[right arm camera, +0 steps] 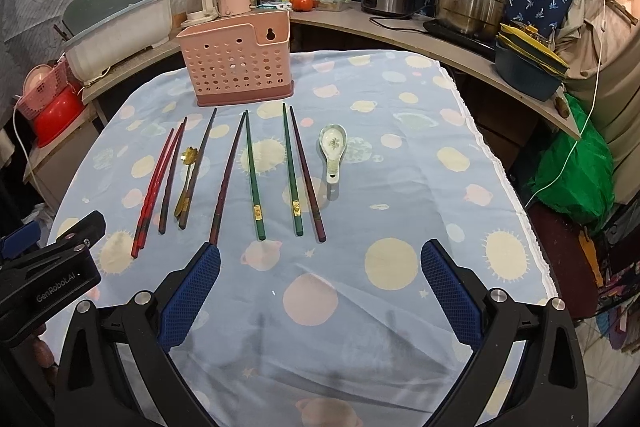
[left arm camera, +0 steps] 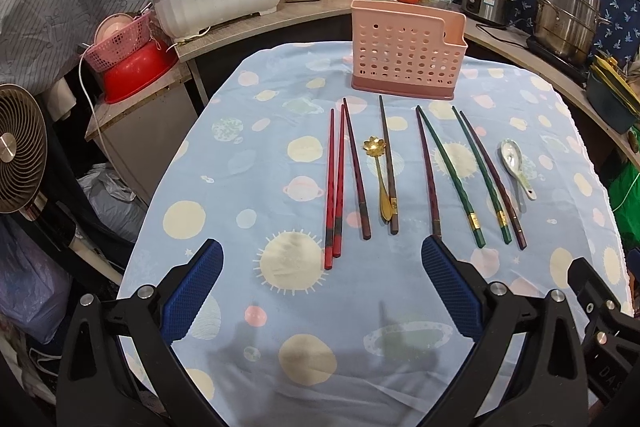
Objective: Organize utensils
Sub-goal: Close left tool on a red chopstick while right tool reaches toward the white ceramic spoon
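both hand-held grippers, left (left arm camera: 322,253) and right (right arm camera: 320,255), released, nothing held. i'd pinch one red chopstick (left arm camera: 329,187) near its thick end, then drop it upright into the pink holder (left arm camera: 406,57).

Perforated plastic holder (left arm camera: 408,59), matt cloth (left arm camera: 280,155)

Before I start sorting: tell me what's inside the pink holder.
Through the holes of the pink holder, only light and its back wall show; nothing sticks out above the rim. The bottom, behind the solid base band, is hidden.
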Action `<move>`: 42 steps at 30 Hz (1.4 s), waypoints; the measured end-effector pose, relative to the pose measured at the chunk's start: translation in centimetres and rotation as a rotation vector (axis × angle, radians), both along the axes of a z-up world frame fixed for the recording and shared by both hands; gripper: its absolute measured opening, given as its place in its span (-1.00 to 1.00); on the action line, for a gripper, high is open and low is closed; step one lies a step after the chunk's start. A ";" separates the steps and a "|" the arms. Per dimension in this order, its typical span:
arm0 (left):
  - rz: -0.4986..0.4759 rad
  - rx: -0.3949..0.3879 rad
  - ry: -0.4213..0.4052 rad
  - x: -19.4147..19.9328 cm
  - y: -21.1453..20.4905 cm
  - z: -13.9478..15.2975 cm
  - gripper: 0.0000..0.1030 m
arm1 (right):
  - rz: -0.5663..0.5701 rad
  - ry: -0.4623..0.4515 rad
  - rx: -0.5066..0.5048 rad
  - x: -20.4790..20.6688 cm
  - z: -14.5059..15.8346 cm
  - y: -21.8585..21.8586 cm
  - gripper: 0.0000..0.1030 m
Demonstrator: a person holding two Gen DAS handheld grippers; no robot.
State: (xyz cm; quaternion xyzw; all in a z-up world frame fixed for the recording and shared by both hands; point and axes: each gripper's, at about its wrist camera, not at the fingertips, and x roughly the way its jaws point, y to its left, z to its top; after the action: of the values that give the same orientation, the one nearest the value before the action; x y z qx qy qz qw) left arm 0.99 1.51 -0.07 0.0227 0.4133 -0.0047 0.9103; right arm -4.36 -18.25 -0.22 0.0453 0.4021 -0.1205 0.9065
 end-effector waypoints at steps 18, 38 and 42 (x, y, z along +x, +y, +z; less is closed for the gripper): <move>0.036 0.027 0.070 4.9 0.8 -3.4 0.85 | -0.041 0.031 0.028 5.5 -2.1 -3.2 0.87; 0.044 0.023 0.112 12.0 0.5 -5.9 0.84 | -0.065 0.044 0.075 15.7 -4.6 -7.2 0.26; 0.064 0.042 0.105 13.7 1.5 -6.2 0.84 | -0.058 0.057 0.085 16.8 -5.3 -7.3 0.10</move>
State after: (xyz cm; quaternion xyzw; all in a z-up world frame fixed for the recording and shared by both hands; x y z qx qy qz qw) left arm 14.68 3.02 -6.28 0.0283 0.4609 0.0322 0.8864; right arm 12.43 -25.59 -5.52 0.0918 0.4309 -0.1308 0.8881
